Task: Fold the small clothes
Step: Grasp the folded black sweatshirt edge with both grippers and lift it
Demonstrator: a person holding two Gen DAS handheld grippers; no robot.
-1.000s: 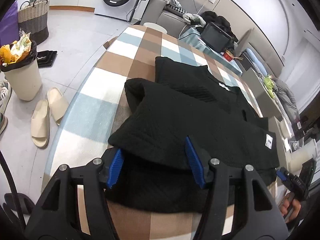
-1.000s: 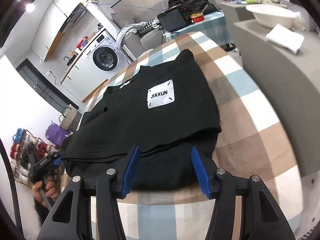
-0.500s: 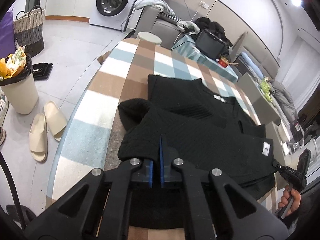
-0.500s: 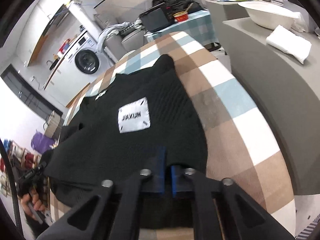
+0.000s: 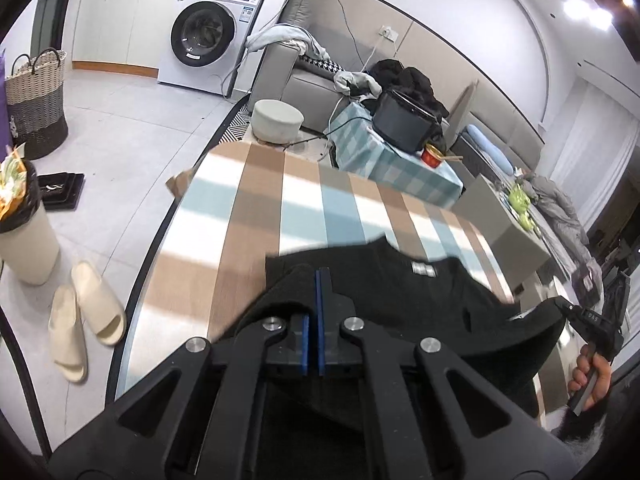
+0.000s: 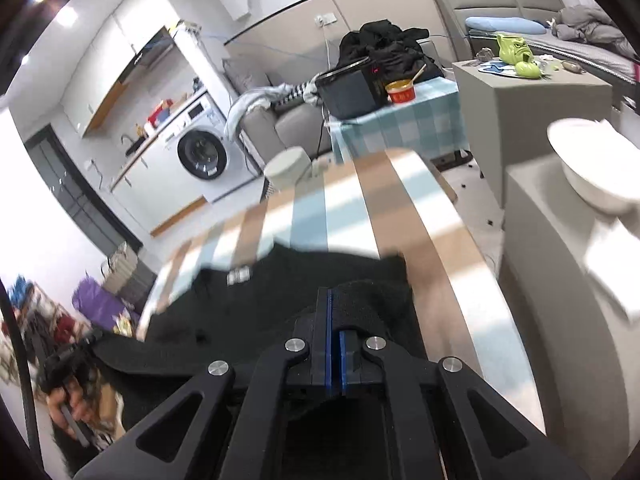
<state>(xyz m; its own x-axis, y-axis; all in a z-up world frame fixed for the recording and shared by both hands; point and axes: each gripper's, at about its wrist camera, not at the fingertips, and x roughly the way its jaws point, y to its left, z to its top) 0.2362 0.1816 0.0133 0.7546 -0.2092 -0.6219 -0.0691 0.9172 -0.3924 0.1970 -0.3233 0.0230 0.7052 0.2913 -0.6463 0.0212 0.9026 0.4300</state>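
Observation:
A black knit sweater with a small white neck label lies on the checked table. My left gripper is shut on the sweater's near left edge and holds it lifted above the table. My right gripper is shut on the sweater at its near right edge and holds it lifted too. The right gripper and the hand holding it show at the right of the left wrist view. The left gripper shows blurred at the left of the right wrist view.
A grey cabinet with a white bowl stands right of the table. A round stool and a small table with a black appliance stand beyond the far end. Slippers and a bin are on the floor at left.
Both grippers closed on the sweater's near edge, then lifted it and carried it toward the far end. The fold with the JIAXUN patch has dropped out of view.

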